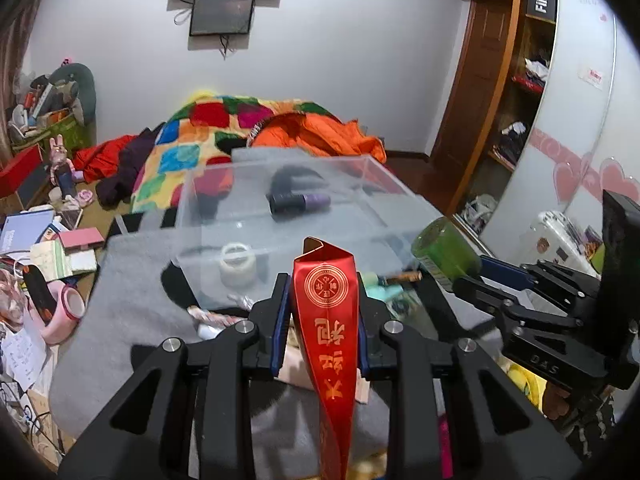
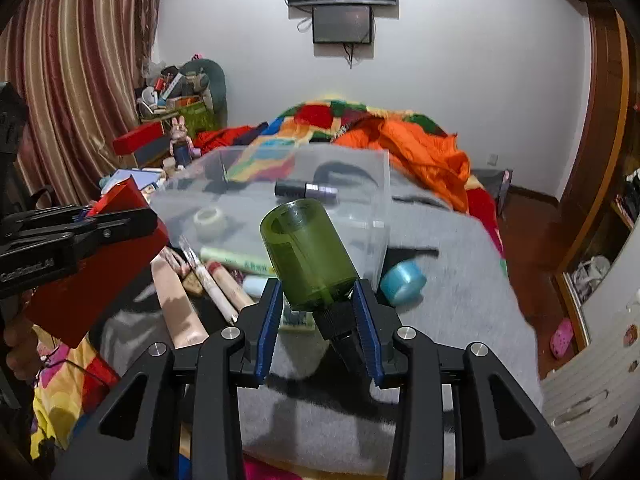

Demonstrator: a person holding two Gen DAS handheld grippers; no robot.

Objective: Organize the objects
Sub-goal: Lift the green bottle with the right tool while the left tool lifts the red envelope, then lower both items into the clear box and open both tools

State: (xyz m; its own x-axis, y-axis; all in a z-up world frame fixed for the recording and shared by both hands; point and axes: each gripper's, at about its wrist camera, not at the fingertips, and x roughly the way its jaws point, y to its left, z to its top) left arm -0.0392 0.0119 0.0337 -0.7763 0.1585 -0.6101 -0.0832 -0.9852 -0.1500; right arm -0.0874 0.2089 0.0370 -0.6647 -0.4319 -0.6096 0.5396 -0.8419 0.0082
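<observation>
- My right claw (image 2: 316,312) is closed on a green bottle (image 2: 306,254), holding it at the neck by its black cap.
- My left claw (image 1: 322,320) pinches a flat red packet (image 1: 326,320).
- The clear plastic box (image 2: 372,200) stands on the grey blanket (image 2: 448,288), just beyond both claws.
- I should carry the bottle over the near wall, keep my grip firm, and release it low inside.

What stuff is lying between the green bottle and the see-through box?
In the right wrist view, a pale tube and other tubes lie on the grey blanket between the green bottle, held by the right gripper, and the clear box.
</observation>
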